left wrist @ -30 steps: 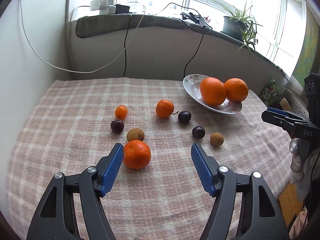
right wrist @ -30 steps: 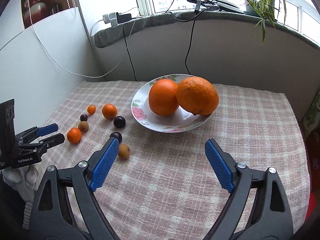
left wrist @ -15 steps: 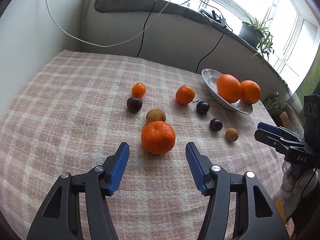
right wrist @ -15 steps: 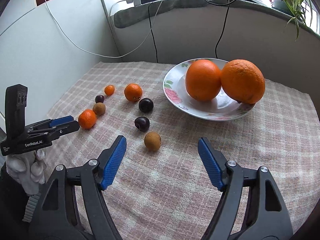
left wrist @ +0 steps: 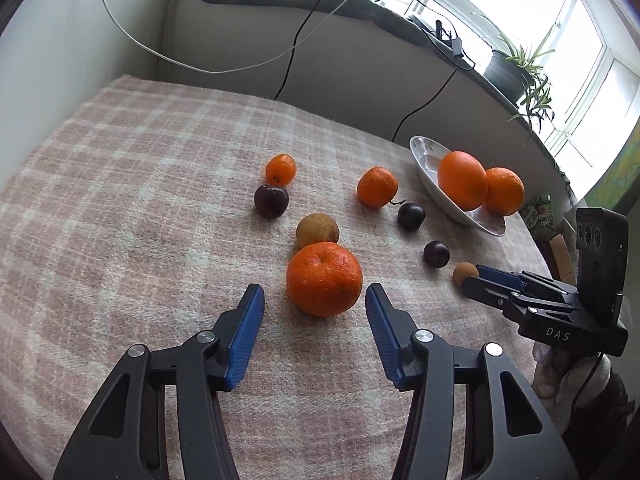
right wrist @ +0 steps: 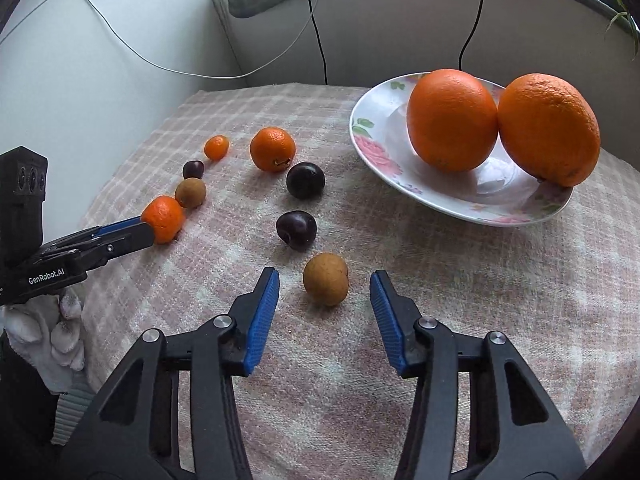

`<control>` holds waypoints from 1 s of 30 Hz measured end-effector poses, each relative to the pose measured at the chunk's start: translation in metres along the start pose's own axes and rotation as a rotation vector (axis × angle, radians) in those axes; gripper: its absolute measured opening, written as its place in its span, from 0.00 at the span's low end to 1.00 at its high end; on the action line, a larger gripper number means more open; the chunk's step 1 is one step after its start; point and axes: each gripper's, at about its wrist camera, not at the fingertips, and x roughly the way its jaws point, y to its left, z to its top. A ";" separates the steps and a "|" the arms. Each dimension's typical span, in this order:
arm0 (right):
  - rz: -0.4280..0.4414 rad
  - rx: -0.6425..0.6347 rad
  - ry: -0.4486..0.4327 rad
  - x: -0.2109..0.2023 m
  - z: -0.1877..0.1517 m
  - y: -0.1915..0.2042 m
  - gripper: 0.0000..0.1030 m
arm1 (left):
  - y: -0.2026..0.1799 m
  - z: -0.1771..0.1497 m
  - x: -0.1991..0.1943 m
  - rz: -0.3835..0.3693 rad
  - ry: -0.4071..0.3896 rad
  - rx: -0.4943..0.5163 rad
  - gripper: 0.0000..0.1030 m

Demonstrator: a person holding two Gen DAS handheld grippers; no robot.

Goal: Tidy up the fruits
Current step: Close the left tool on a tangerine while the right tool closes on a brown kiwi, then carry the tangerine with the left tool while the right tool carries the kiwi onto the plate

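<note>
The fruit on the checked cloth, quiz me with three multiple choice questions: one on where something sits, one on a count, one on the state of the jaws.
1. Where are the two big oranges?
A. In the flowered plate
B. On the windowsill
C. In the left gripper

2. How many dark plums lie on the cloth?
A. One
B. Three
C. Five

3. How does the left gripper stand to the near mandarin?
A. Shut on it
B. Open, with the mandarin just ahead of its jaws
C. Lifting it off the cloth

Answers:
1. A, both oranges rest side by side in the plate.
2. B, the right wrist view shows one plum near the plate, one below it, and a third farther left.
3. B, the blue pads stand apart and the mandarin sits on the cloth.
</note>
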 end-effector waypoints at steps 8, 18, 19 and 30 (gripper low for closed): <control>-0.011 0.011 0.011 0.005 0.002 -0.001 0.38 | 0.004 0.003 0.004 -0.024 0.010 -0.018 0.42; -0.010 0.007 0.011 0.004 0.002 0.001 0.25 | 0.001 0.003 0.004 -0.023 -0.002 -0.008 0.36; -0.006 0.010 0.010 0.004 0.002 0.001 0.25 | 0.001 0.003 0.004 -0.023 -0.002 -0.008 0.36; 0.008 0.068 -0.044 -0.018 -0.005 -0.013 0.25 | -0.011 0.013 -0.001 -0.068 -0.029 0.003 0.36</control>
